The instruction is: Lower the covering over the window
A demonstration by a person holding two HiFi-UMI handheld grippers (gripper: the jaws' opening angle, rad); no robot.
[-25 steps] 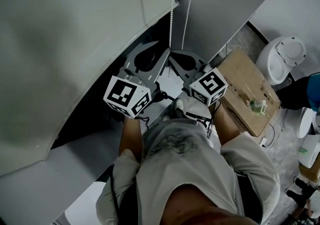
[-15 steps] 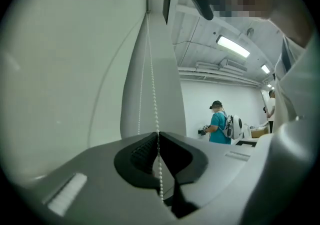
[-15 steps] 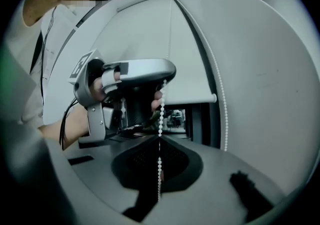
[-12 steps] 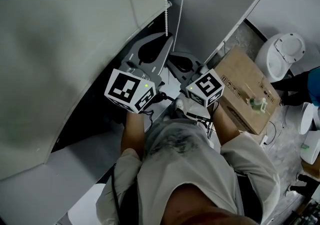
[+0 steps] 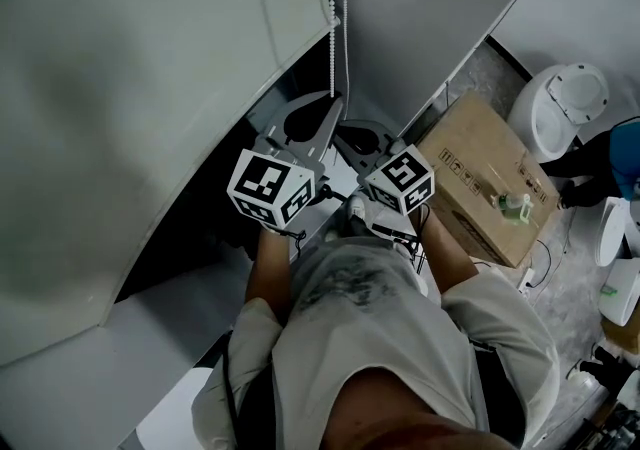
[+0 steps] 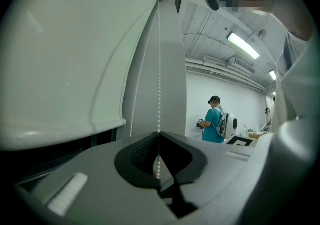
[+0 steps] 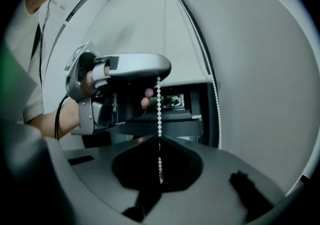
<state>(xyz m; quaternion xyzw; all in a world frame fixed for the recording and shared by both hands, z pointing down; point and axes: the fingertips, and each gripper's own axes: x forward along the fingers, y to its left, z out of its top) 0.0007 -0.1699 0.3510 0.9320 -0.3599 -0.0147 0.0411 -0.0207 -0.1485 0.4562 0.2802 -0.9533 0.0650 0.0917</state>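
**Two grippers, one bead chain**

The left gripper (image 6: 159,134) has its jaws closing, with the bead chain (image 6: 159,69) pinched at their tips. The right gripper (image 7: 160,138) is clamped on the same strand just beneath it. The roller blind (image 5: 150,88) hangs part-way down, with dark window (image 5: 200,228) below its rail. The chain looks light, limp and slippery. It is best pinched between beads and drawn straight along its run. A second strand (image 7: 216,104) hangs beside. The roller mechanism is cut off above, so which strand lowers the blind cannot be told.

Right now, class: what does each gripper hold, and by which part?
The left gripper is closing its jaws on the bead chain, mid-strand; the right gripper pinches it too, lower down.
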